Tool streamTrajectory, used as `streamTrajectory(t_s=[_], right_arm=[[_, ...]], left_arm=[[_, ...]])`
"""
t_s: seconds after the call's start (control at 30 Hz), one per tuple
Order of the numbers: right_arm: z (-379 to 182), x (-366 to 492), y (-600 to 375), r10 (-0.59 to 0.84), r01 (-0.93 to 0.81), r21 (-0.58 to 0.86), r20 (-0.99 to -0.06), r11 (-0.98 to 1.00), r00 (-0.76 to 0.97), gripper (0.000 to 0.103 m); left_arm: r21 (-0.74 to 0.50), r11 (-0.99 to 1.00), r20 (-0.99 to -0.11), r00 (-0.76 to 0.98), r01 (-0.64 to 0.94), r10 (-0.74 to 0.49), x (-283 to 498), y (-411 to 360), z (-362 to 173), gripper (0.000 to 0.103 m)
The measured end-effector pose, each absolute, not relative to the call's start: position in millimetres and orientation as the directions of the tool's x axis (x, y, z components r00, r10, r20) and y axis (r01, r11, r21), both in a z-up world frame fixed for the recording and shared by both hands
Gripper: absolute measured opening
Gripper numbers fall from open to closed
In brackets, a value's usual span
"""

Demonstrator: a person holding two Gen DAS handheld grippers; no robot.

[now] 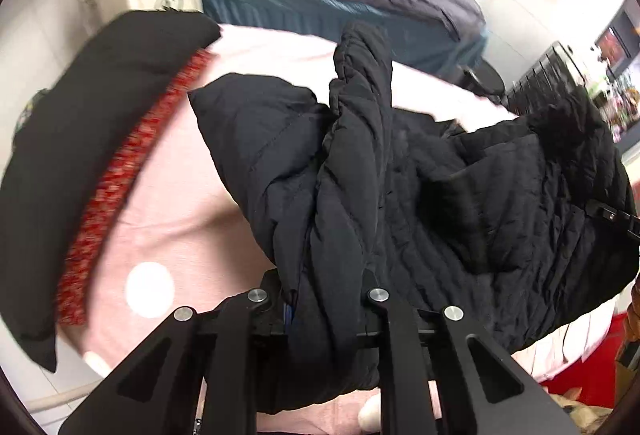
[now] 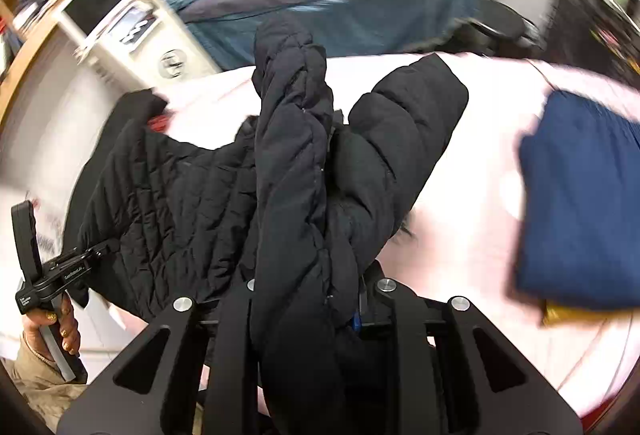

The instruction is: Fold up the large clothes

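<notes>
Surface: pink-sheeted bed point(image 1: 180, 195). Left of the black quilted jacket point(image 1: 400, 175) lies a black garment with red trim point(image 1: 100, 139); right of it, a folded blue garment point(image 2: 576, 203). The jacket sprawls mid-bed. Our left gripper point(image 1: 324, 299) and right gripper point(image 2: 312, 295) each have their fingers closed on a bunched fold of it. We judge: carry both holds level, lay the fold squarely.

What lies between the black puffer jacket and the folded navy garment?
Only bare pink sheet separates the black puffer jacket from the folded navy garment, seen in the right wrist view.
</notes>
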State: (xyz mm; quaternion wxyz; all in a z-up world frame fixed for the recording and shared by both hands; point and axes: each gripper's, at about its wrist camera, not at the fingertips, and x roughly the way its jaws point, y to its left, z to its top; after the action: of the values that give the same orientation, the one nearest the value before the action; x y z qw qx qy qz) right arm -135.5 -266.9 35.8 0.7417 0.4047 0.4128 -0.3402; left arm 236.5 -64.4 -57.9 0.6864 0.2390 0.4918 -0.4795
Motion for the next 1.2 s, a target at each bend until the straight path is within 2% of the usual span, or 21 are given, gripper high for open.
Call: streamTrajectory(t_s=[0.3, 0.43, 0.57, 0.67, 0.77, 0.87, 1.0, 1.1, 1.2], right_arm=[[126, -1, -271, -0.149, 0.591, 0.340, -0.766, 0.732, 0.625, 0.017], [191, 62, -263, -0.127, 0.432, 0.309, -0.672, 0.847, 0.730, 0.017], [232, 132, -277, -0.039, 0.279, 0.333, -0.577, 0.901, 0.816, 0.017], [238, 202, -293, 0.089, 0.167, 0.421, -0.525, 0.892, 0.847, 0.017], [221, 297, -313, 0.278, 0.085, 0.572, -0.518, 0.816, 0.809, 0.018], [183, 380, -325, 0.367, 0.099, 0.647, -0.544, 0.756, 0.754, 0.020], [106, 461, -328, 0.407, 0.230, 0.695, -0.621, 0.681, 0.670, 0.020], [48, 491, -319, 0.387, 0.322, 0.646, -0.709, 0.692, 0.589, 0.020], [12, 500, -323, 0.372, 0.365, 0.632, -0.732, 0.684, 0.571, 0.020]], left_arm=[[-0.119, 0.587, -0.788, 0.284, 0.801, -0.547, 298, -20, 42, 0.013], [-0.076, 0.653, -0.655, 0.455, 0.754, -0.602, 322, 11, 113, 0.013], [-0.059, 0.769, -0.546, 0.625, 0.636, -0.558, 354, 56, 160, 0.013], [-0.049, 0.855, -0.516, 0.721, 0.516, -0.464, 376, 93, 170, 0.013], [-0.031, 0.916, -0.531, 0.769, 0.401, -0.355, 401, 118, 157, 0.013], [-0.117, 0.951, -0.617, 0.730, 0.285, -0.294, 433, 149, 111, 0.014], [-0.201, 0.966, -0.735, 0.628, 0.159, -0.257, 467, 169, 28, 0.014], [-0.225, 0.973, -0.816, 0.538, 0.044, -0.213, 480, 184, -36, 0.015], [-0.322, 0.947, -0.824, 0.497, -0.015, -0.273, 486, 207, -62, 0.019]])
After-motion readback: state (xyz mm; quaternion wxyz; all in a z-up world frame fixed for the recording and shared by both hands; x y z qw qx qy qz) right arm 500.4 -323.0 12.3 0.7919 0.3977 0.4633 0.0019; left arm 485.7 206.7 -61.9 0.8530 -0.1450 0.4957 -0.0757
